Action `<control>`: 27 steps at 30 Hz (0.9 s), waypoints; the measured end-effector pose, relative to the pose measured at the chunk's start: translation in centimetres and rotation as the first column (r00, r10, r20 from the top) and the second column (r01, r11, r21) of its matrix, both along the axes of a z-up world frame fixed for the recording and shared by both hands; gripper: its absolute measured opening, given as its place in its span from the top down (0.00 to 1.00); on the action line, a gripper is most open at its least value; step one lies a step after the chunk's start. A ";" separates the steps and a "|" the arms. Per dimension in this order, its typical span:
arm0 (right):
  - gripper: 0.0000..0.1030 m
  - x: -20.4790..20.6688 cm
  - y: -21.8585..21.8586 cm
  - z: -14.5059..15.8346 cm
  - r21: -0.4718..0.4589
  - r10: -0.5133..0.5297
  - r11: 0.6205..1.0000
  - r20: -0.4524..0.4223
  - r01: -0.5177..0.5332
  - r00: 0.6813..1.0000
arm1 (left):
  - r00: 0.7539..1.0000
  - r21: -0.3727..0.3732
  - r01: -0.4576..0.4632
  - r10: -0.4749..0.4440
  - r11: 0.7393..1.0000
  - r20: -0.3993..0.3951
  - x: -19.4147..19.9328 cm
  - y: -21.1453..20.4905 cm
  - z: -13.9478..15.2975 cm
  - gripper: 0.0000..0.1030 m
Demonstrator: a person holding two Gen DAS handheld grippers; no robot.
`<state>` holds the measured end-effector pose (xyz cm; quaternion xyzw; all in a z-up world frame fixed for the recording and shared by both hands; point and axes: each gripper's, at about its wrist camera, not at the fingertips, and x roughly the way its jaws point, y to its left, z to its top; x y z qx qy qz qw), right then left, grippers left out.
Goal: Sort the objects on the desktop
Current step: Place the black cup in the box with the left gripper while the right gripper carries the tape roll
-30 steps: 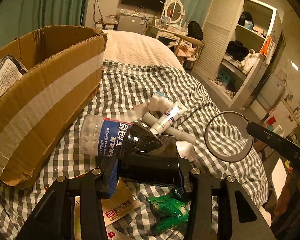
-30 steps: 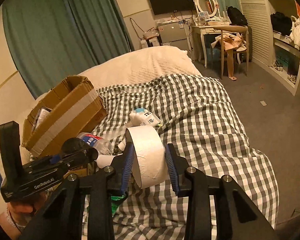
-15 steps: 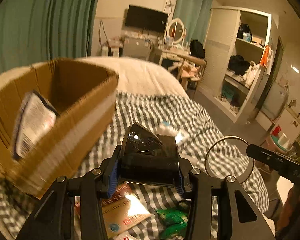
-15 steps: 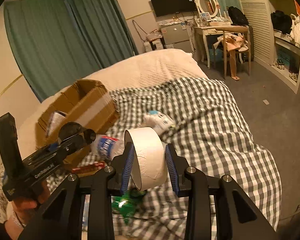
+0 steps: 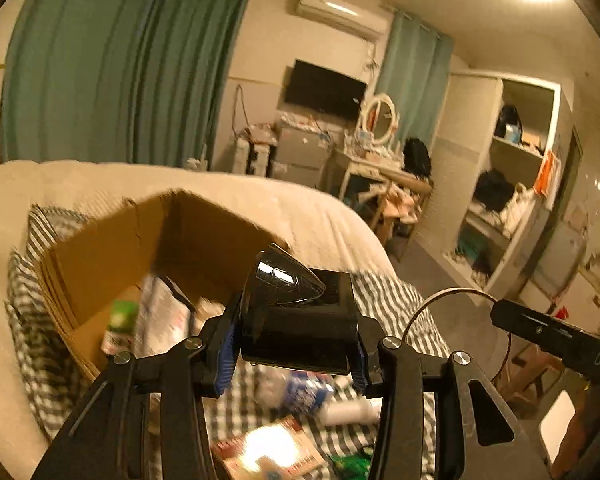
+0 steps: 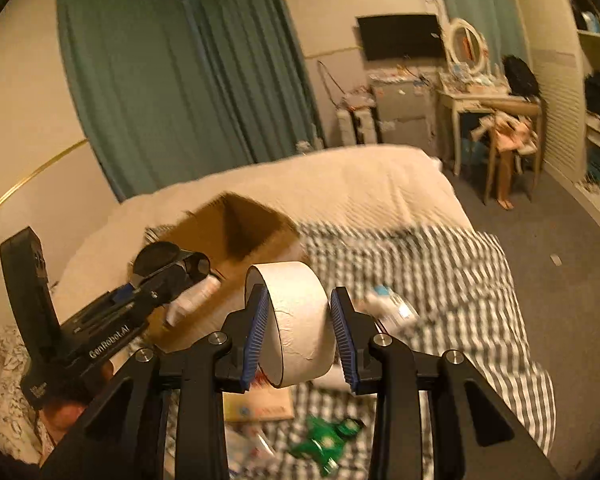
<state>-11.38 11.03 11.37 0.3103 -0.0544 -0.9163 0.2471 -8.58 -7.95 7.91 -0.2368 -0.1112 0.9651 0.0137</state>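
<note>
Ahead of both grippers, a cardboard box (image 5: 112, 248) waits on the bed as the left gripper (image 5: 294, 344) pinches a black glossy object (image 5: 296, 316) & the right gripper (image 6: 300, 332) clamps a tape roll (image 6: 300, 320): carry step, next likely lower & release inside.

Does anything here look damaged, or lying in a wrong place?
The cardboard box has a bent, uneven rim. Loose items lie scattered on the checked blanket, among them a crumpled green packet. The left hand-held gripper holds a black object; the right hand-held gripper holds a white tape roll.
</note>
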 end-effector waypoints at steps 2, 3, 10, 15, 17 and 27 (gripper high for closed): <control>0.69 -0.7 -1.7 1.1 0.001 0.027 1.000 -0.016 -0.027 0.999 | 0.999 -0.010 -0.029 0.028 1.000 -0.027 -0.4 -1.3 1.3 0.55; 0.71 -1.2 -2.9 1.8 0.004 0.045 0.999 -0.027 -0.045 0.999 | 0.999 -0.009 -0.040 0.040 0.999 -0.036 -0.7 -1.9 1.9 0.55; 0.98 -5.5 -10.7 2.2 0.041 0.175 0.984 0.002 -0.175 0.985 | 0.985 0.047 -0.159 0.154 0.986 0.082 -6.2 -8.6 2.9 0.55; 0.98 -7.8 -13.8 -0.4 0.018 0.219 0.975 0.039 -0.220 0.975 | 0.967 0.073 -0.236 0.227 0.969 0.117 -6.5 -12.7 -1.0 0.55; 0.97 -8.4 -14.5 -1.6 0.030 0.226 0.973 0.050 -0.227 0.973 | 0.957 0.079 -0.255 0.241 0.964 0.160 -6.9 -13.3 -3.0 0.55; 0.60 -5.6 -12.4 -7.3 0.122 0.187 0.972 0.108 -0.199 0.976 | 0.951 -0.020 -0.267 0.267 0.963 0.155 -6.8 -11.9 -3.6 0.04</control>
